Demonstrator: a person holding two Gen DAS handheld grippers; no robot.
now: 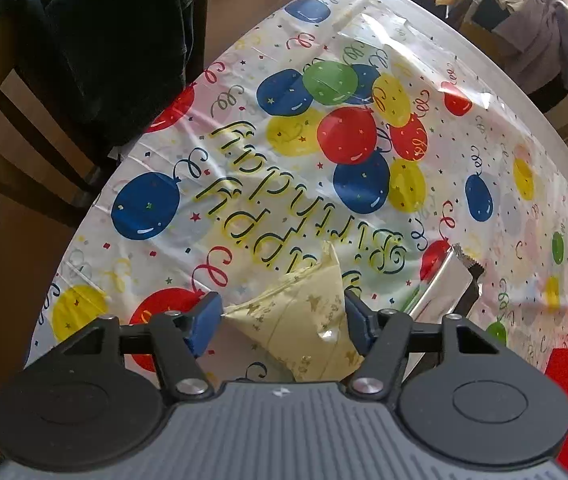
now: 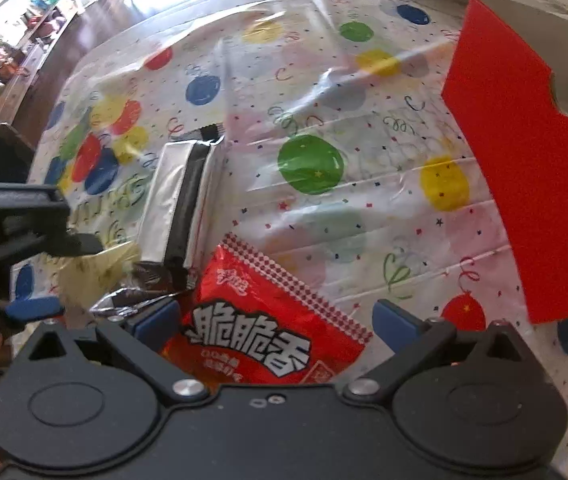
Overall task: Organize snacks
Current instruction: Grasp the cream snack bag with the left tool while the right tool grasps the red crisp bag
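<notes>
My left gripper points down at the table, and its blue pads touch both sides of a pale yellow snack packet with gold stars. The packet is creased by the right pad. In the right wrist view that left gripper shows at the left edge, over the same yellow packet. My right gripper is open around a red packet with white characters, which lies flat, and there is a gap at the right pad. A silver packet with a black seam lies just beyond; it also appears in the left view as the silver packet.
A red cardboard box stands open to the right of the packets. A crumpled dark foil wrapper lies beside the red packet. The balloon tablecloth covers the table. A wooden chair with a dark garment stands at the far left edge.
</notes>
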